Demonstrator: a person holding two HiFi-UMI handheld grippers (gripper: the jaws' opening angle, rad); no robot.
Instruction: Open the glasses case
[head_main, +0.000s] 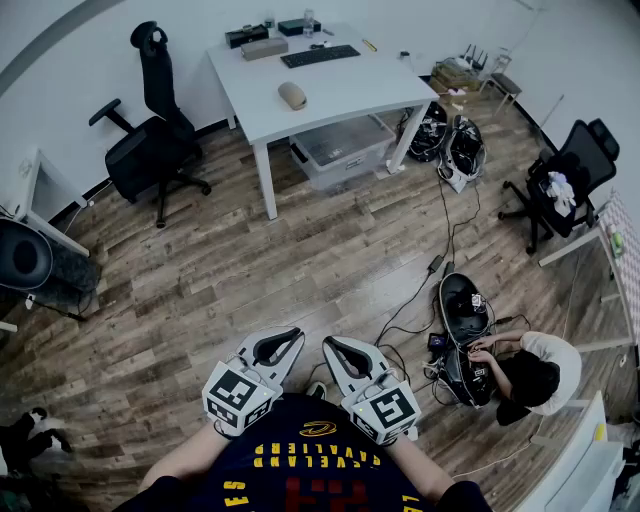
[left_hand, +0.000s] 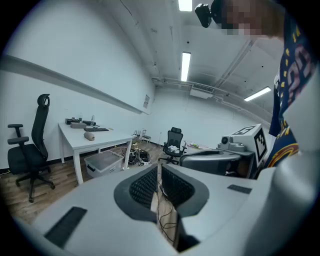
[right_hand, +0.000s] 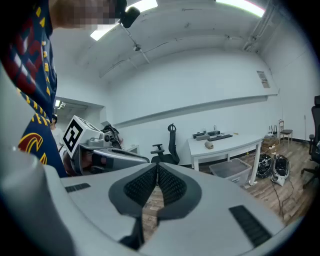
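The left grey claw (head_main: 288, 338) and right grey claw (head_main: 332, 348) are pinched closed and empty at lower centre, apparently idle. The tan oval glasses case (head_main: 292, 95) waits on the white desk (head_main: 360, 85), upper centre.

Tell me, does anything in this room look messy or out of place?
Black cables trail loose across the wood floor, from the bags beside the white table toward a person crouching among open gear. The glasses case lies neatly on that table. Nothing looks spilled or broken.

A white table (head_main: 365, 88) bears a glasses case (head_main: 292, 96), keyboard (head_main: 320, 56) and box (head_main: 264, 47).
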